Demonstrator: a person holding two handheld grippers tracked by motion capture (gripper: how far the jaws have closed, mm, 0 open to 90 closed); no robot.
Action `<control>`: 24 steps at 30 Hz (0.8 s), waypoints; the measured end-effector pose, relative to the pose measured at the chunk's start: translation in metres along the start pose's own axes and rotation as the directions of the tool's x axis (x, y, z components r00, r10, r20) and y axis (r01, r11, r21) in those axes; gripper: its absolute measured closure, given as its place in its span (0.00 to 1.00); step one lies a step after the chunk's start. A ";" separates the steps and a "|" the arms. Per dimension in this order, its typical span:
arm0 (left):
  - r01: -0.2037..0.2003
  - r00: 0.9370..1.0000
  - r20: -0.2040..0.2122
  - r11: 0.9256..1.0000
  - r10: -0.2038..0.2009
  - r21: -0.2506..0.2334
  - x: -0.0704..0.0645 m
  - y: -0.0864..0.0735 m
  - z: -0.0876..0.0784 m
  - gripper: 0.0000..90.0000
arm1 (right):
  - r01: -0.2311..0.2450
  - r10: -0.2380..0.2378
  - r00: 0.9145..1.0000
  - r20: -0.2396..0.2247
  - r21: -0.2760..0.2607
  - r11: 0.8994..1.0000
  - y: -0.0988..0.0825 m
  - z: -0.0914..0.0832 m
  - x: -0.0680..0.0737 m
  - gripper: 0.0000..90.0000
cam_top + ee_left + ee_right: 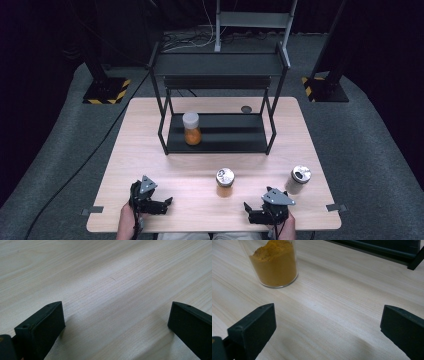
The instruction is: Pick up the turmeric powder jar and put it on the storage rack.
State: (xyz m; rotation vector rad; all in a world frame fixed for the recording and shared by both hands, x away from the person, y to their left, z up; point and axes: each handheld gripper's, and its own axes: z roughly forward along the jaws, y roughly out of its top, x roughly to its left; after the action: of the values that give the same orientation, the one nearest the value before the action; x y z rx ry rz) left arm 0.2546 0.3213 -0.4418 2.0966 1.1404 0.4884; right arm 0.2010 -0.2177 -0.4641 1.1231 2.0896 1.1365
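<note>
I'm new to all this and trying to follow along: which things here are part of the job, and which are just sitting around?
Likely in the job:
- orange spice jar, nearest the grippers
- pale jar
- jar on the shelf
- black shelf rack
- left gripper, right gripper, both open

Just about:
- cables on the floor
- small round disc

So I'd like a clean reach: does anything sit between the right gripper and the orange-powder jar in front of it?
Nothing visible does. Bare table lies between the open right gripper and the orange-powder jar; the pale jar stands off to the side.
</note>
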 end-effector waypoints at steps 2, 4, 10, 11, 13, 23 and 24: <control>0.002 1.000 -0.002 1.000 -0.002 -0.001 0.000 0.000 0.000 0.00 | -0.003 0.003 1.000 -0.005 0.005 1.000 0.001 0.000 -0.001 0.00; 0.005 1.000 -0.006 1.000 -0.005 -0.002 -0.001 0.000 0.000 0.00 | -0.002 0.002 1.000 -0.006 0.006 1.000 0.001 0.000 -0.001 0.00; 0.005 1.000 -0.009 1.000 -0.005 0.000 -0.001 0.000 0.000 0.00 | -0.003 0.003 1.000 0.012 -0.005 1.000 -0.001 0.000 0.002 0.00; 0.006 1.000 -0.009 1.000 -0.006 0.000 -0.001 0.000 0.000 0.00 | -0.007 0.007 1.000 0.023 -0.010 1.000 -0.002 -0.001 0.004 0.00; 0.006 1.000 -0.006 1.000 -0.006 -0.002 0.000 0.000 0.000 0.01 | -0.023 0.024 0.999 0.039 -0.023 0.999 -0.004 -0.001 0.006 0.00; 0.010 1.000 -0.009 1.000 -0.010 0.000 0.000 0.000 0.000 0.01 | -0.045 0.045 0.998 0.044 -0.005 0.999 0.004 0.000 0.005 0.00; 0.010 1.000 -0.009 1.000 -0.010 0.001 0.000 0.000 0.000 0.01 | -0.048 0.048 0.998 0.041 -0.003 0.999 0.005 0.001 0.005 0.00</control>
State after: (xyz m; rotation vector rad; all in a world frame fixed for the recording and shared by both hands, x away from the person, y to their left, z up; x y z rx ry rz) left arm 0.2546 0.3210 -0.4416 2.0903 1.1557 0.4933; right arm 0.2013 -0.2114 -0.4600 1.1918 2.0405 1.1278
